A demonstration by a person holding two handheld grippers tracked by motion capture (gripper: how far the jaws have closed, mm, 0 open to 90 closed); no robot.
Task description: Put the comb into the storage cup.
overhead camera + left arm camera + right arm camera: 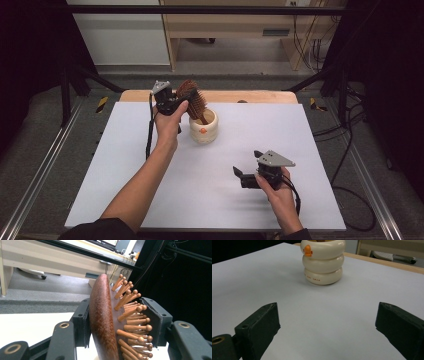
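A brown wooden hairbrush (194, 99) with round-tipped pegs stands tilted, its handle end down inside a cream ringed pot (203, 128) that bears a small orange mark. My left gripper (186, 96) is shut on the brush head. In the left gripper view one pad presses the smooth back of the hairbrush (102, 320) and the other presses the pegs, with the left gripper (117, 311) closed around it. My right gripper (246, 164) rests low on the sheet at the front right, open and holding nothing. The right gripper view looks past the right gripper (327, 322) toward the pot (323, 262).
A white sheet (200, 195) covers the table, whose wooden back edge (250, 96) shows behind the pot. Metal rails (35, 180) run along both sides, and cables (345, 150) lie on the floor to the right. A wooden shelf unit stands beyond the table.
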